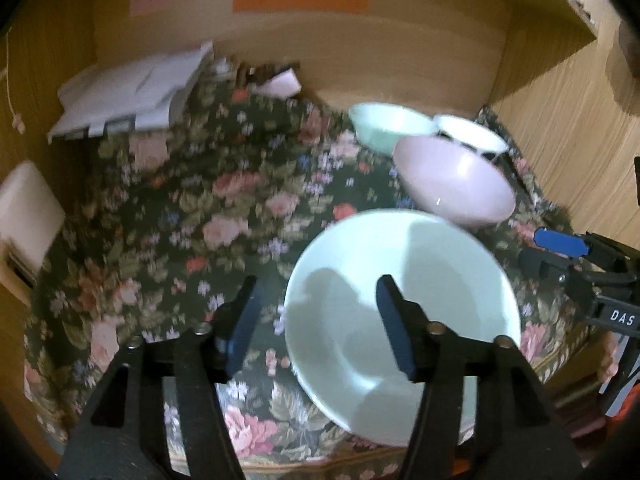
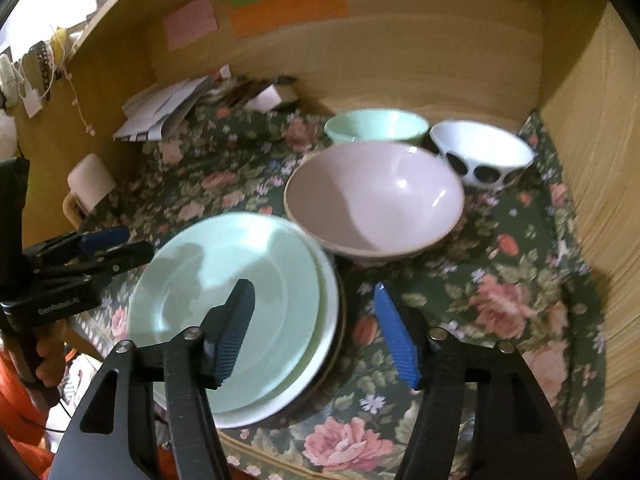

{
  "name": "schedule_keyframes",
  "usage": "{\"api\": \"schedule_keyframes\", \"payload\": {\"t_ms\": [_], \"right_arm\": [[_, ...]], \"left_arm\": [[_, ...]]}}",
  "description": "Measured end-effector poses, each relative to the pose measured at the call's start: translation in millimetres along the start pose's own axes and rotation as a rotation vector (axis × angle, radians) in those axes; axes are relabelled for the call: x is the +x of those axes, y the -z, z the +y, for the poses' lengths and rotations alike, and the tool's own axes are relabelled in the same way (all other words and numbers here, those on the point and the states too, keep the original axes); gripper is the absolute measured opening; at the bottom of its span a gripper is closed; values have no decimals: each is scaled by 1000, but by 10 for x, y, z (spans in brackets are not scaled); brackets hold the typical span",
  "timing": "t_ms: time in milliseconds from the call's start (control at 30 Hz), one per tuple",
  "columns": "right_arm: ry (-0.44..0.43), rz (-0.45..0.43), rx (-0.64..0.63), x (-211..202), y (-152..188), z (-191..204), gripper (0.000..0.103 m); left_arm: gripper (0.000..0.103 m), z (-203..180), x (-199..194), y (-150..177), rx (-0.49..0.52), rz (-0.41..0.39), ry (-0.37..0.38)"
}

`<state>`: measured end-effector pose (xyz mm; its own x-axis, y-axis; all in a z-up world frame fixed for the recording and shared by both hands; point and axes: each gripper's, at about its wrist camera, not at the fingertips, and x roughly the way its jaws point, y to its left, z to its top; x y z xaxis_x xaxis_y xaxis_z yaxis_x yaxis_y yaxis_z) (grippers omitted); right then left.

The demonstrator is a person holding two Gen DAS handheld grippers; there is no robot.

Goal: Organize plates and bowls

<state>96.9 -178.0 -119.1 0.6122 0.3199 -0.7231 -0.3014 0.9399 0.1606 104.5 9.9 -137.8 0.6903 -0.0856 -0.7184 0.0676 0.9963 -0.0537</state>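
A pale green plate [image 1: 404,320] [image 2: 224,312] tops a stack of plates near the front edge of the floral cloth. Behind it stands a large pink bowl [image 1: 456,180] [image 2: 376,200]. Further back are a mint green bowl [image 1: 384,124] [image 2: 376,126] and a white bowl with black spots [image 1: 472,134] [image 2: 484,156]. My left gripper [image 1: 316,320] is open and empty, straddling the stack's left rim from above. It also shows in the right wrist view [image 2: 108,246]. My right gripper [image 2: 316,328] is open and empty, straddling the stack's right rim. It also shows in the left wrist view [image 1: 560,248].
A floral cloth [image 2: 500,300] covers the desk inside a wooden alcove. Papers [image 1: 128,92] [image 2: 164,110] and small clutter lie at the back left. A white mug [image 2: 90,184] sits at the left. Coloured notes [image 2: 288,8] are stuck on the back wall.
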Motion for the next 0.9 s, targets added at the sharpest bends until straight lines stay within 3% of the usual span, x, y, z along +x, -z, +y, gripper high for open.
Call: {"api": "schedule_keyframes", "payload": {"t_ms": [100, 233, 433, 533, 900], "right_arm": [[13, -37, 7, -78, -70, -48, 67], [28, -78, 15, -147, -138, -121, 70], [43, -125, 46, -212, -248, -299, 78], [63, -148, 51, -231, -287, -370, 82], [98, -137, 76, -35, -375, -640, 86]], "left_arm": [[61, -68, -37, -120, 21, -29, -3], [73, -144, -43, -291, 24, -60, 20], [76, -275, 17, -524, 35, -84, 36], [86, -329, 80, -633, 39, -93, 51], [86, -582, 544, -903, 100, -51, 44]]}}
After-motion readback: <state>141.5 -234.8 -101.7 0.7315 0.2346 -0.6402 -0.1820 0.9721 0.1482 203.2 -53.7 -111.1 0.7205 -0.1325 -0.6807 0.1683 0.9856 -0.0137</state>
